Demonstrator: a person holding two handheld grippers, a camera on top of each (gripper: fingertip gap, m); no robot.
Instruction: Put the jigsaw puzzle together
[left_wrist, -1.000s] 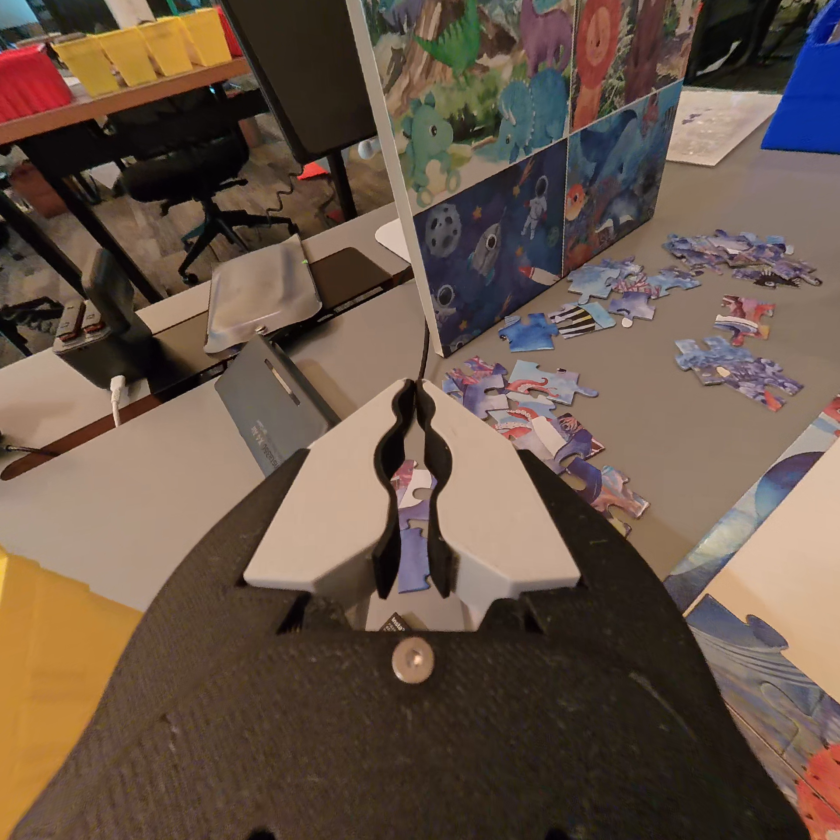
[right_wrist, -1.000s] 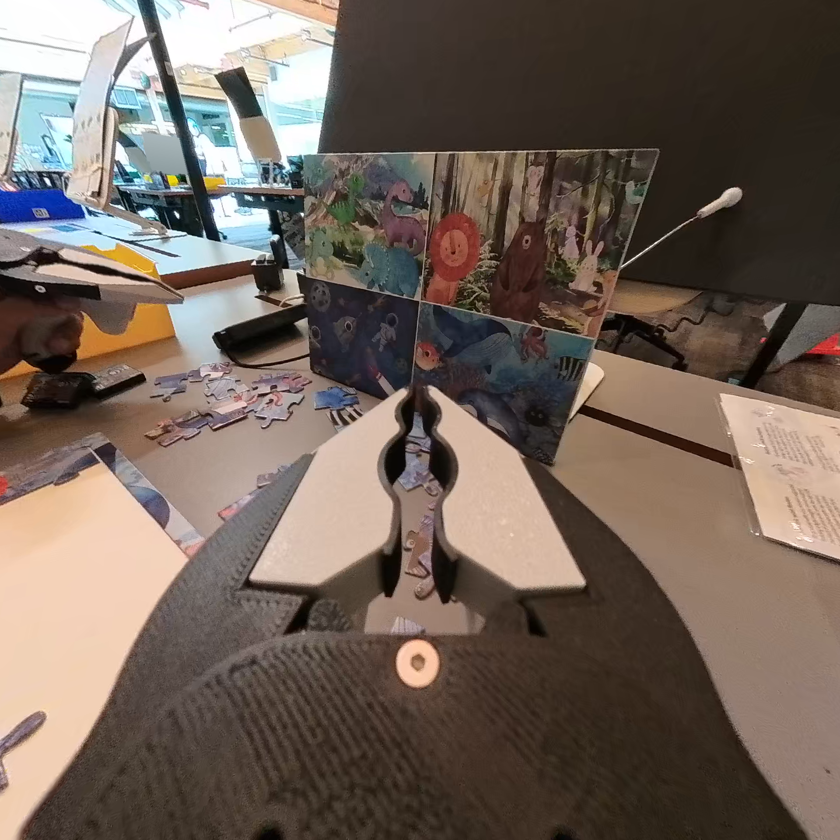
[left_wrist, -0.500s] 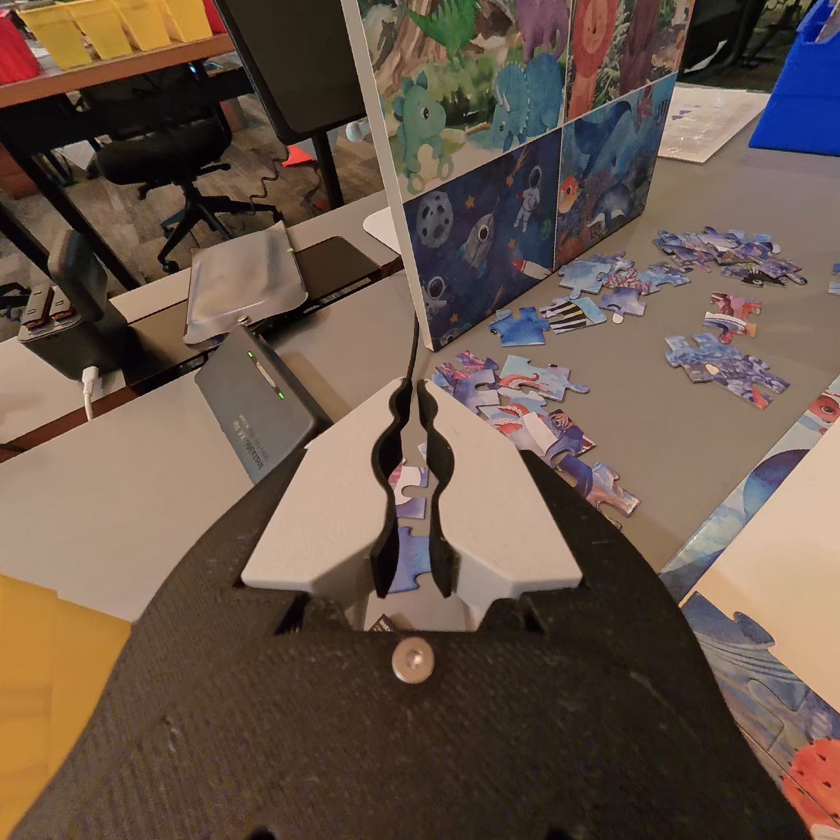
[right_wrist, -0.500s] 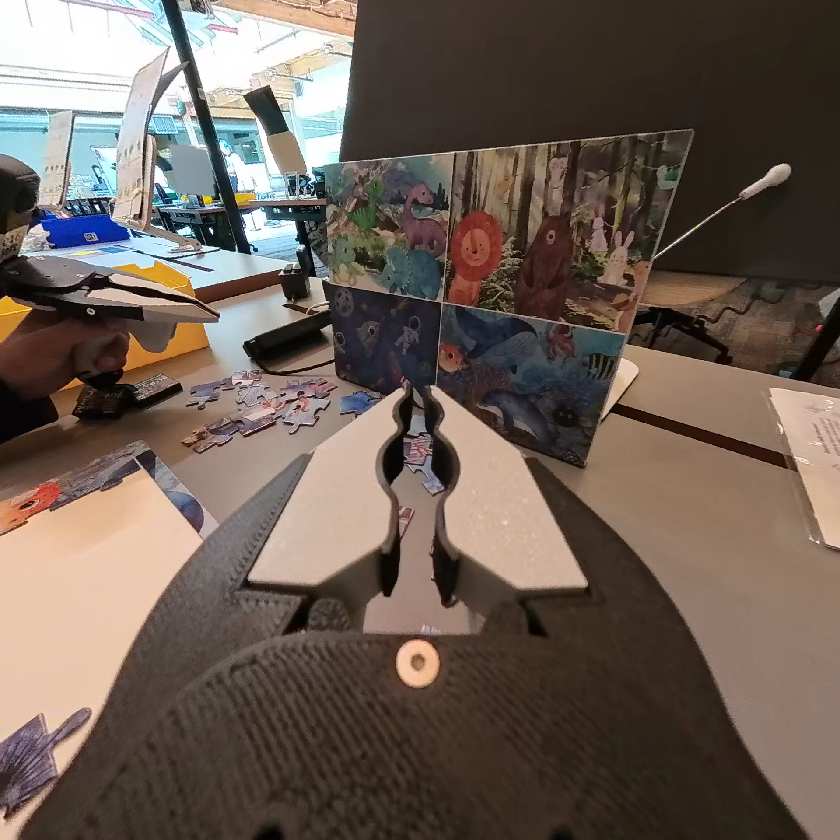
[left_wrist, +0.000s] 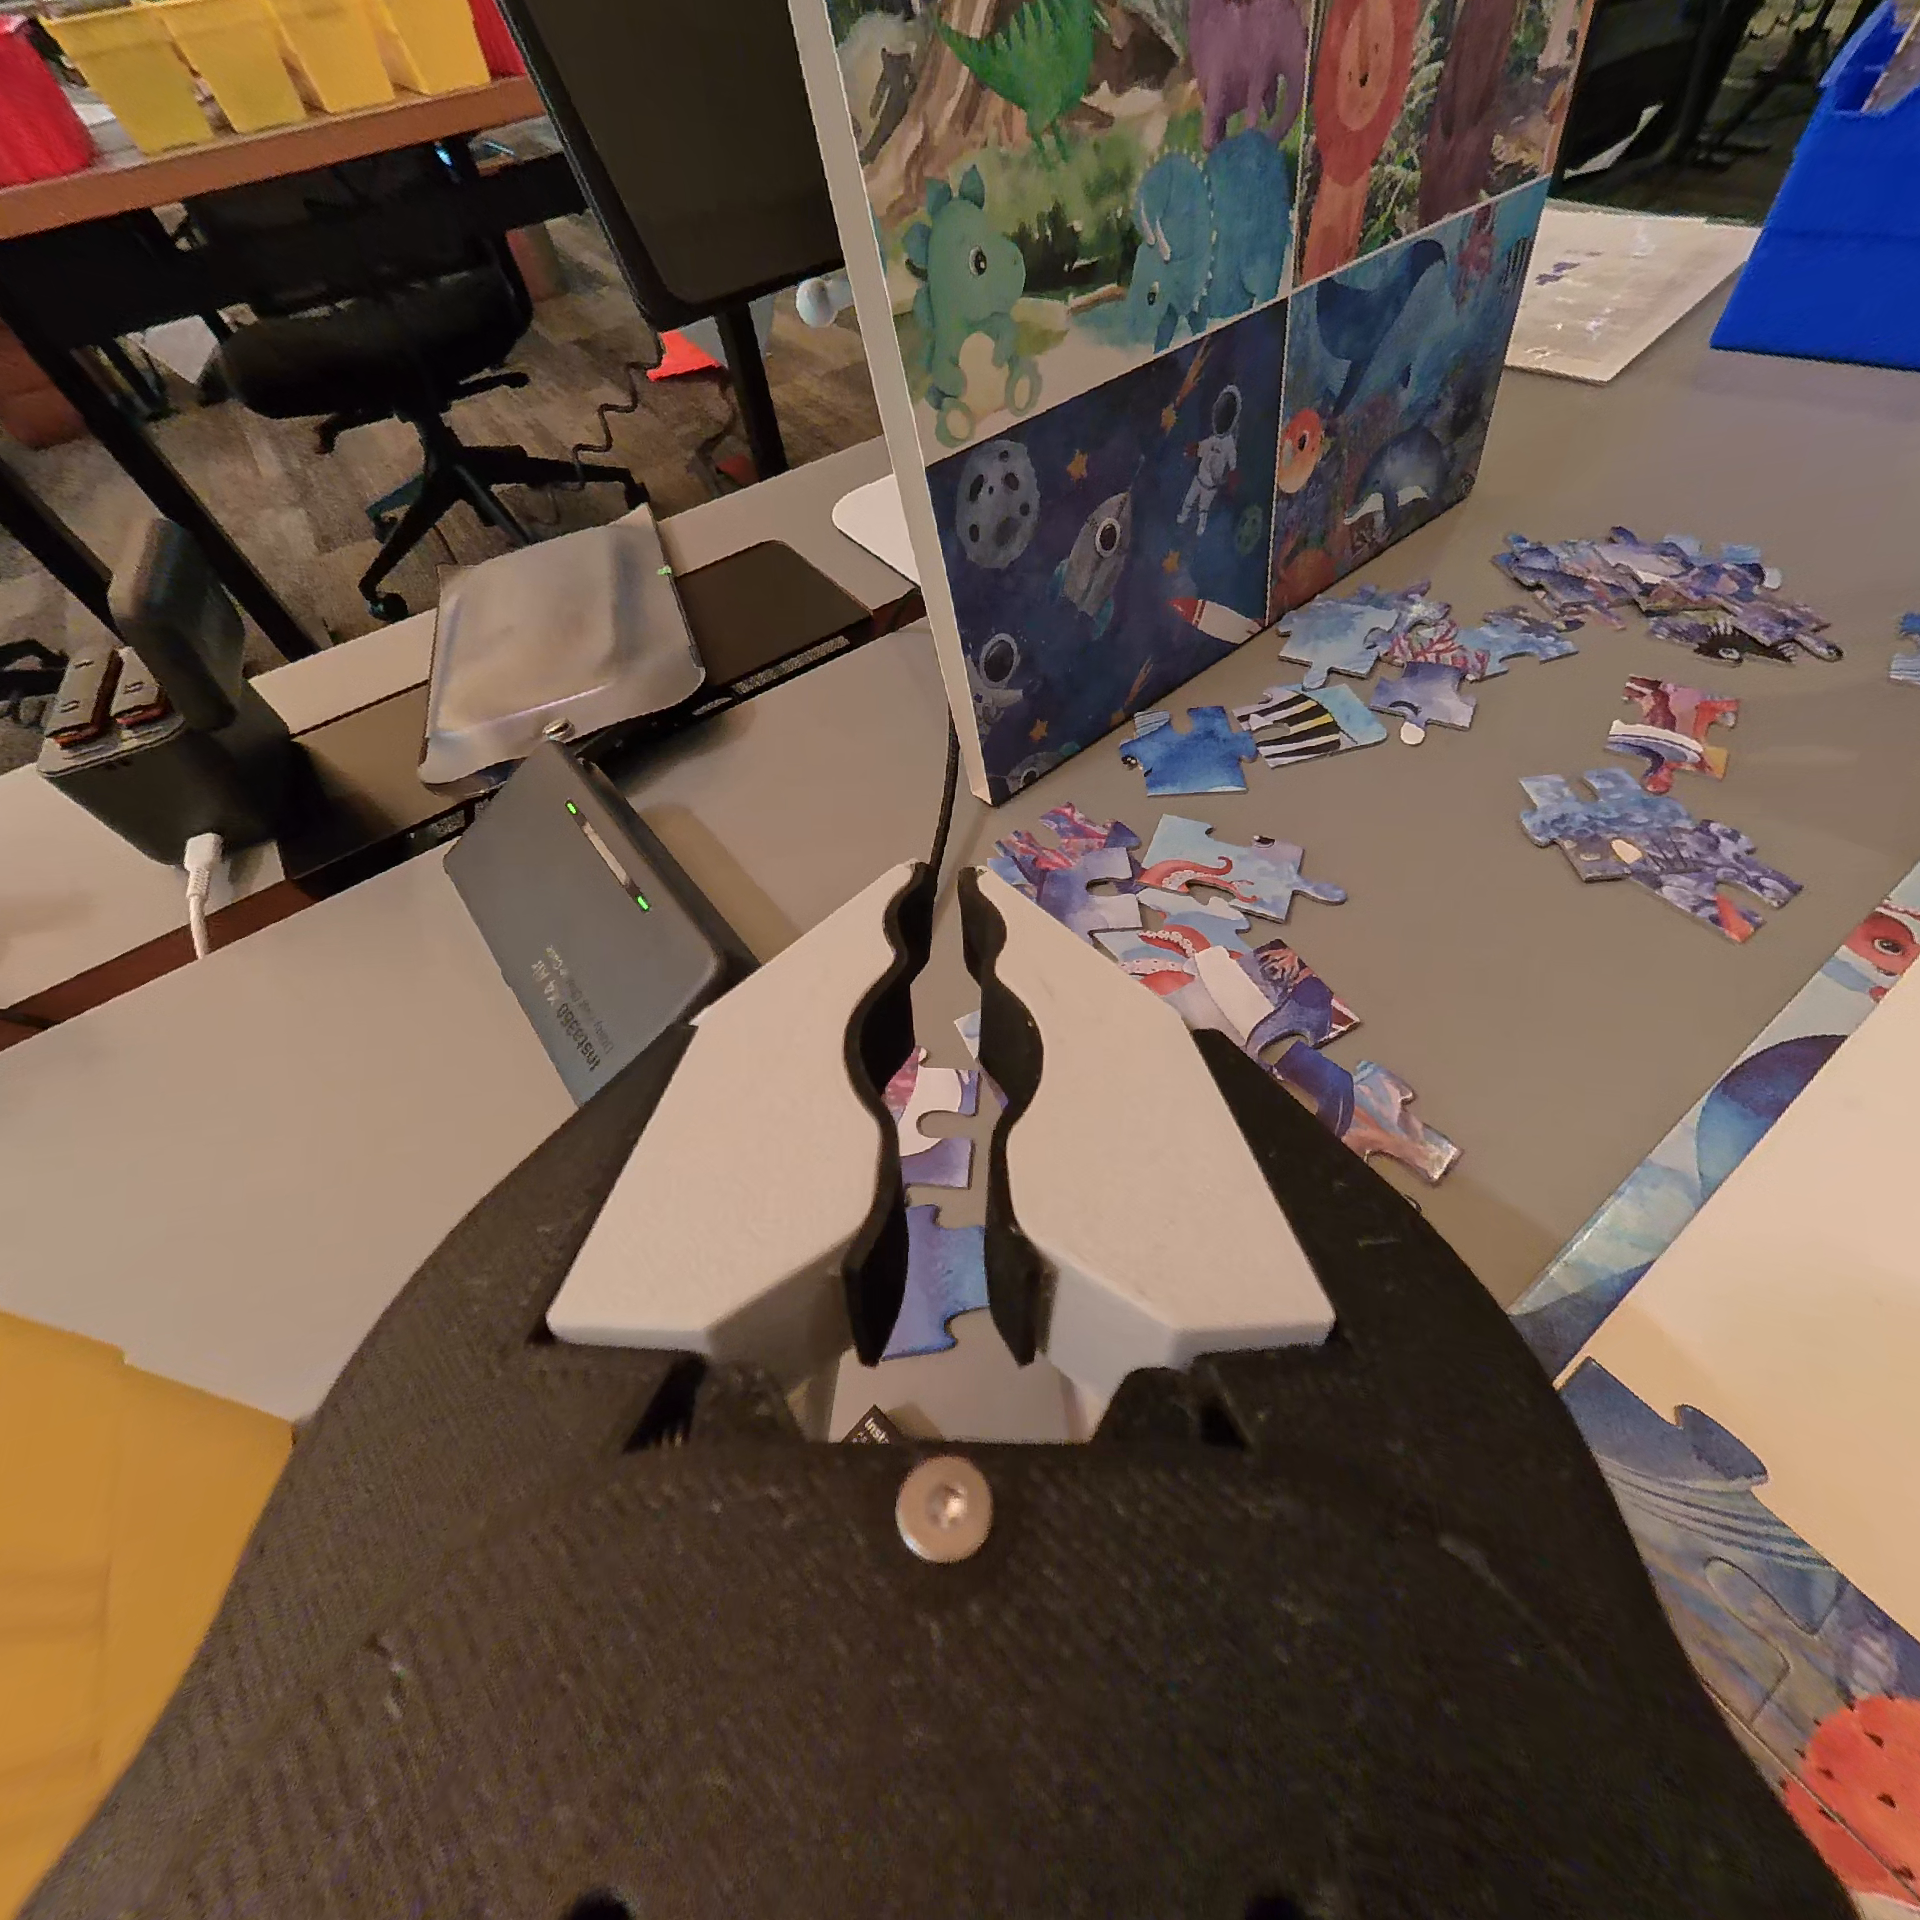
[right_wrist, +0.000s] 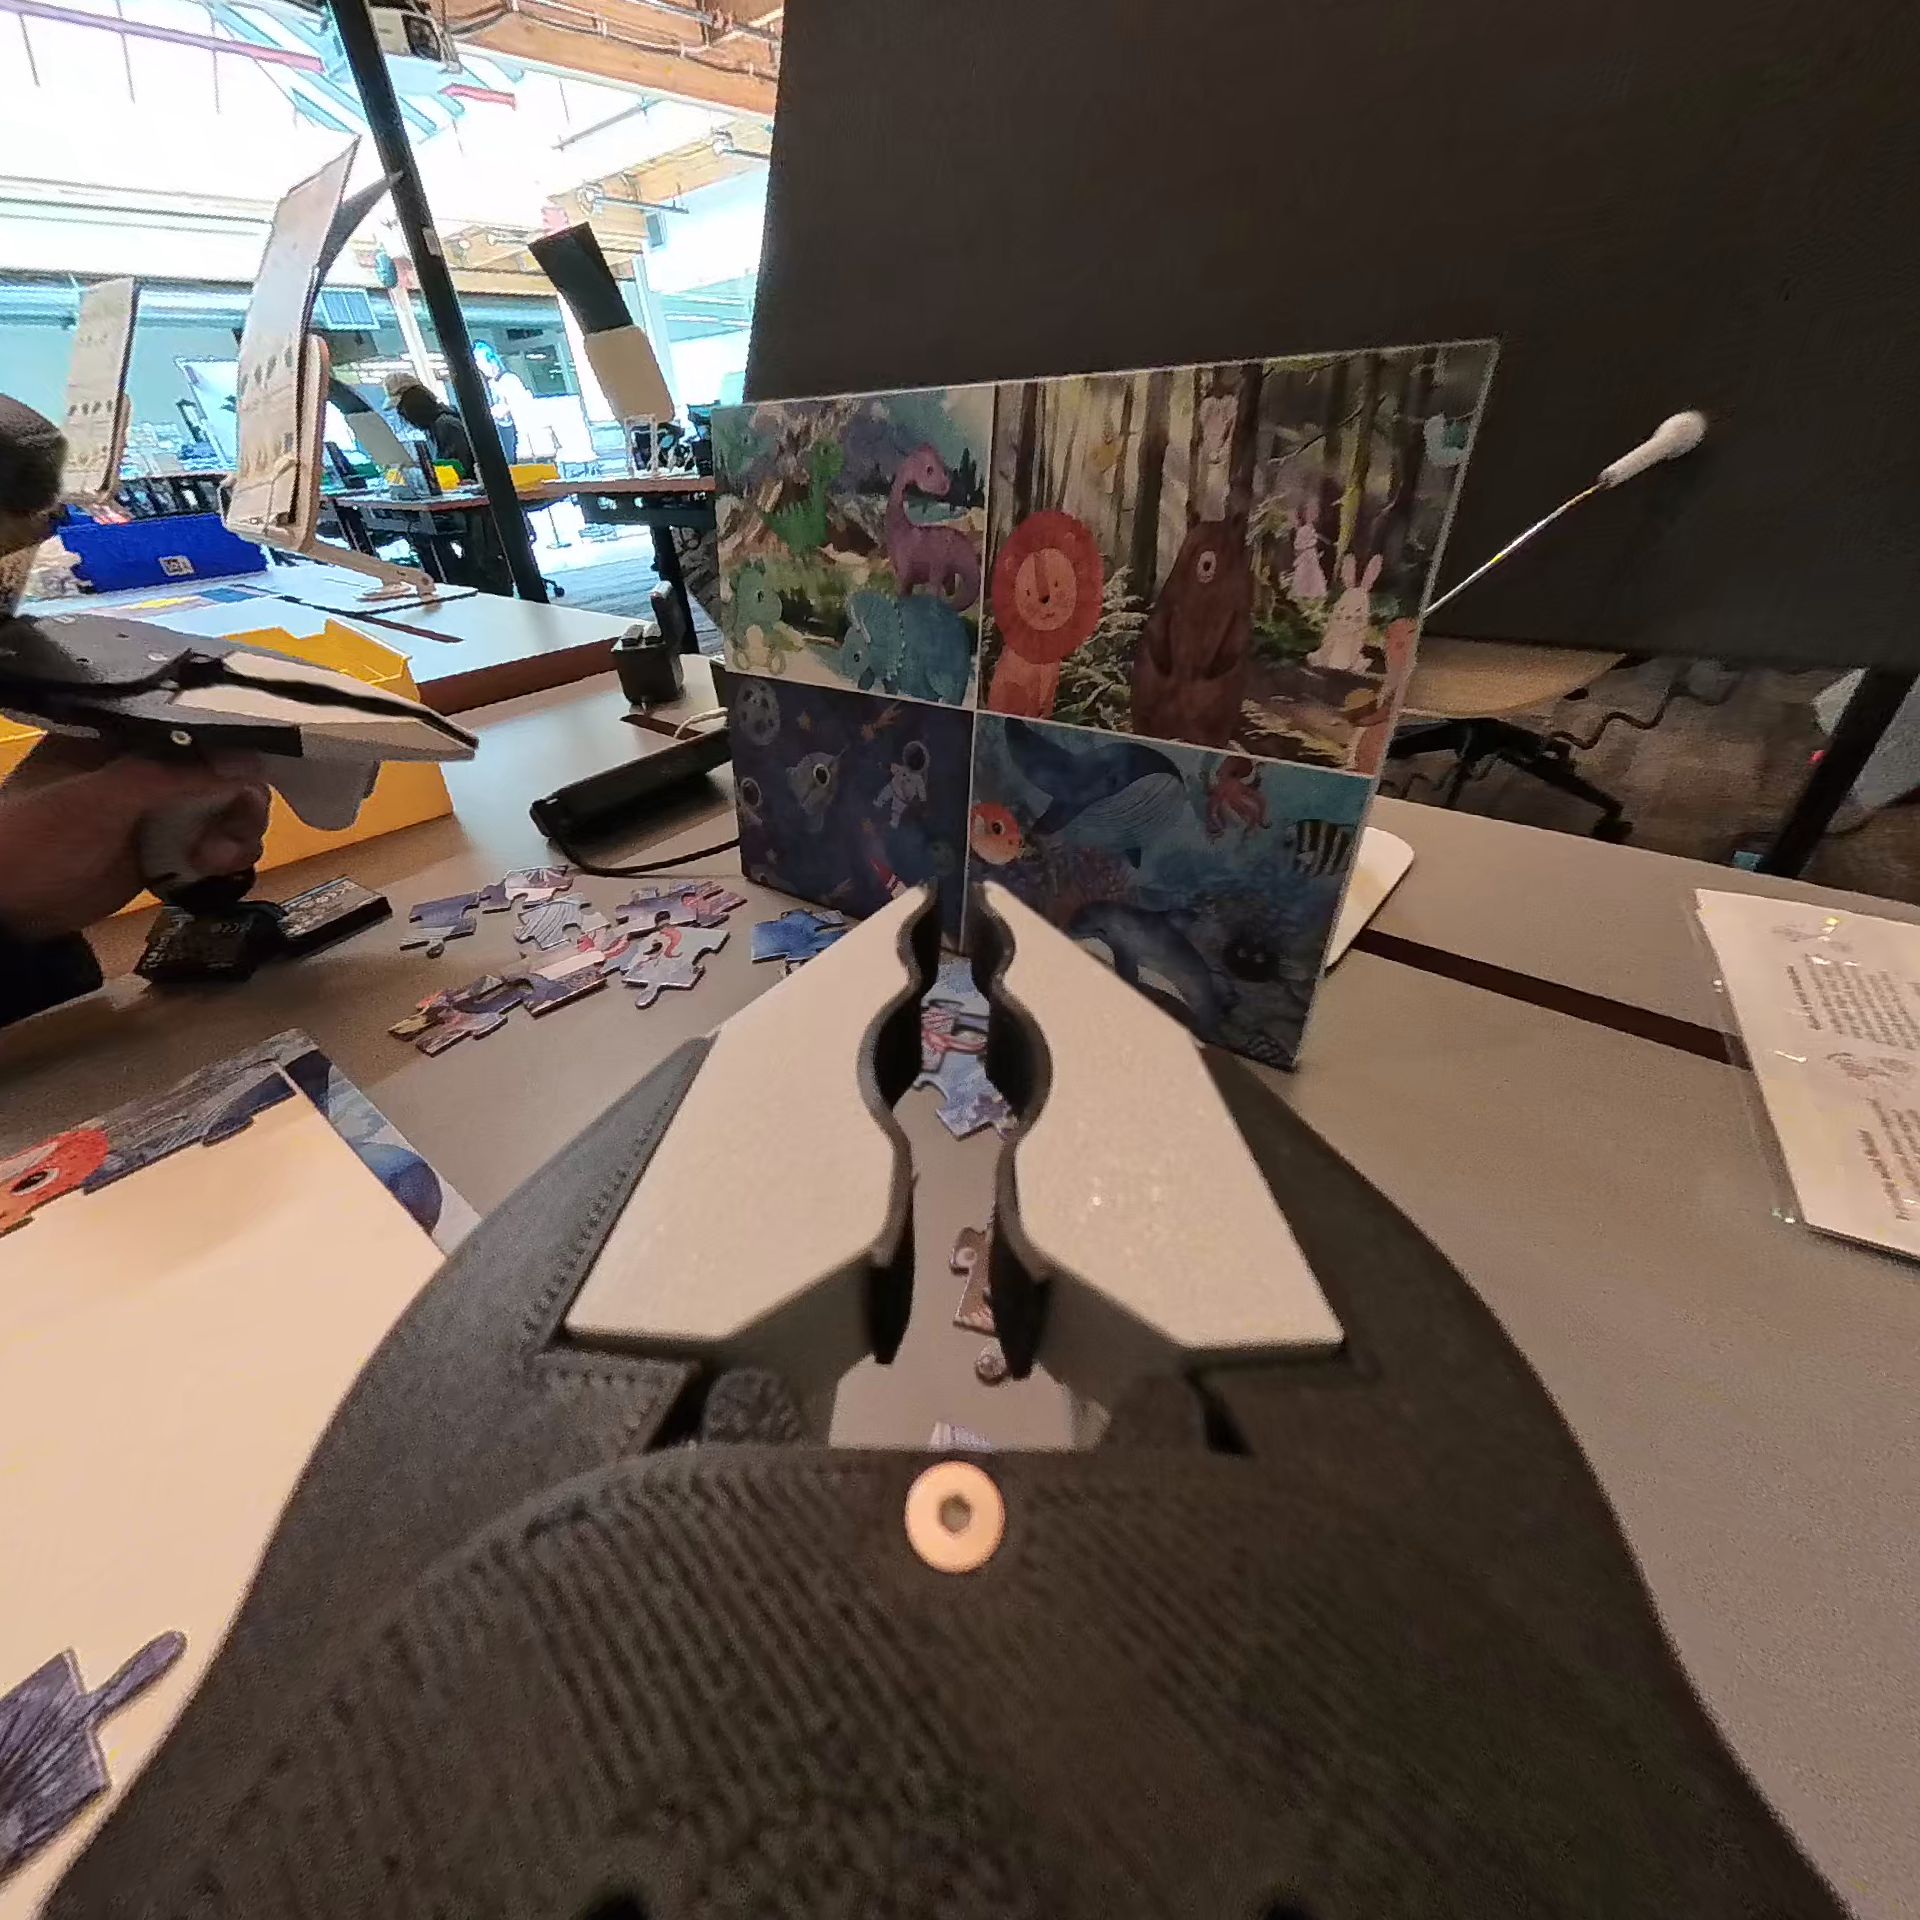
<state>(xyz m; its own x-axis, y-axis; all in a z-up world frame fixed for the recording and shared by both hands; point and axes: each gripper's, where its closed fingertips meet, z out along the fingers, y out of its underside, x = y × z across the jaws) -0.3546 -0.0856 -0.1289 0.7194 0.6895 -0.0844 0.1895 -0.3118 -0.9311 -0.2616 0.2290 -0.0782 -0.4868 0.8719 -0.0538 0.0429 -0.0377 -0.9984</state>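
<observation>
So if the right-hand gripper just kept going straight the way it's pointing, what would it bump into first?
Probably the upright picture board showing four cartoon animal scenes. The right gripper points at its lower edge; loose blue puzzle pieces lie on the grey table below, but depth is unclear.

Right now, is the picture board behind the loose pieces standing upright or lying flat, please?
Upright: the picture board stands on its lower edge on the grey table, facing the camera.

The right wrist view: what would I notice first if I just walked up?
Probably the colourful picture board standing upright on the grey table, showing dinosaurs, a lion, space and sea creatures. Then the loose puzzle pieces scattered in front of it at the left, and the left tool hovering above them.
</observation>
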